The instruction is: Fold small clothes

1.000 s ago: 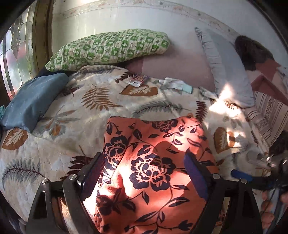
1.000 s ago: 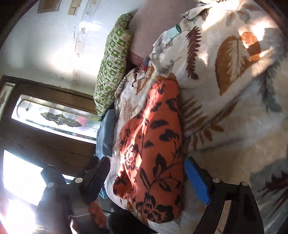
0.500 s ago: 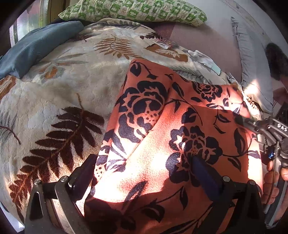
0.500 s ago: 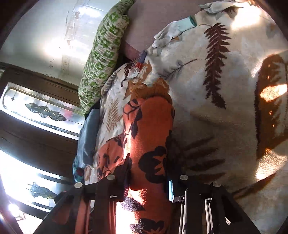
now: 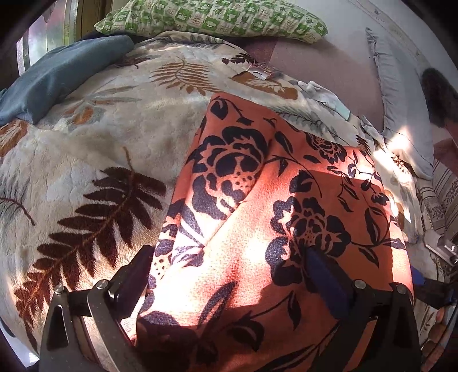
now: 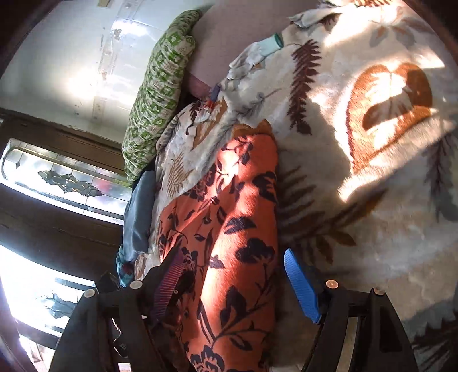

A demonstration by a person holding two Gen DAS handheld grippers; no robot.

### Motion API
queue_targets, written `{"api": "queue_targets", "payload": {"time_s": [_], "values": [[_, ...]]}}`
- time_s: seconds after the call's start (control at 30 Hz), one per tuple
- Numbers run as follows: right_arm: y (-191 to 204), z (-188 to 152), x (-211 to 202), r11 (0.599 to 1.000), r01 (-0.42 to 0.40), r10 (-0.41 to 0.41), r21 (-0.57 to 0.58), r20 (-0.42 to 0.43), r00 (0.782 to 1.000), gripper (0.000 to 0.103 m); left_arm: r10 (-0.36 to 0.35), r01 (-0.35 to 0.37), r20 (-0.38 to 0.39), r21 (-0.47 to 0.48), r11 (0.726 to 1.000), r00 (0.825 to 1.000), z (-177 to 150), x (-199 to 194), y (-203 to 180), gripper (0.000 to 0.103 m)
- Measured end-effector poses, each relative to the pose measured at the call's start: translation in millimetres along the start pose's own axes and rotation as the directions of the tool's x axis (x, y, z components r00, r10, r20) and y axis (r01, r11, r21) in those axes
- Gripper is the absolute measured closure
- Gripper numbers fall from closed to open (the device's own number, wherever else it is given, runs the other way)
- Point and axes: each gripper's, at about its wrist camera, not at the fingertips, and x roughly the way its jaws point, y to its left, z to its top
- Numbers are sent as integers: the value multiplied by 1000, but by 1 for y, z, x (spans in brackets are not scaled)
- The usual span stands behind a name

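Observation:
An orange garment with black flowers [image 5: 286, 217] lies folded on the cream leaf-print blanket [image 5: 86, 160]. My left gripper [image 5: 229, 274] hangs low over its near end, open at full width. One of its fingers is at the garment's left edge and the other is over the cloth. In the right wrist view the same garment [image 6: 246, 229] runs lengthwise between the fingers of my right gripper [image 6: 234, 286]. Its jaws are opening. The blue pad [image 6: 300, 289] stands clear of the fold's edge, over the blanket [image 6: 372, 171].
A green checked pillow [image 5: 211, 17] lies along the far wall, a blue pillow [image 5: 57, 77] at the left and a grey one [image 5: 400, 108] at the right. A small white and teal cloth [image 5: 323, 94] lies past the garment. A leaded window [image 6: 63, 177] stands behind the bed.
My left gripper sank close over the garment and widened. My right gripper closed on the garment's long fold half a second ago, then spread again and drew back a little.

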Motion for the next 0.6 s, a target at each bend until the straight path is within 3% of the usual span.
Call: {"api": "queue_targets", "payload": {"time_s": [0.1, 0.13, 0.17, 0.27, 0.37, 0.43, 0.5, 0.53, 0.6], "values": [[-20, -11, 27, 996, -39, 48, 80, -115, 992, 27, 1, -1, 3, 0, 1000, 1000, -1, 0, 0, 0], [-21, -13, 35, 994, -60, 71, 87, -139, 988, 31, 0, 0, 4, 1, 1000, 1000, -1, 0, 1, 0], [-14, -15, 39, 997, -61, 68, 57, -144, 987, 52, 2, -2, 5, 2, 1000, 1000, -1, 0, 1, 0], [38, -23, 25, 986, 24, -41, -165, -100, 994, 64, -6, 6, 7, 0, 1000, 1000, -1, -2, 3, 0], [58, -33, 24, 952, 125, -149, -279, -67, 987, 65, 10, -10, 4, 2, 1000, 1000, -1, 0, 2, 0], [30, -38, 49, 917, 268, -305, -294, -88, 948, 62, 20, -20, -1, 32, 999, 1000, -2, 2, -4, 0], [9, -34, 44, 973, 179, -193, -147, -89, 977, 55, 28, -29, 19, 38, 999, 999, -3, -1, -5, 0], [14, -35, 38, 972, 181, -193, -147, -70, 979, 44, 20, -21, 14, 29, 999, 1000, -3, -1, -2, 0], [29, -38, 29, 954, 223, -236, -202, -43, 971, 40, 12, -12, 8, 18, 1000, 1000, -3, -1, 0, 0]]}}
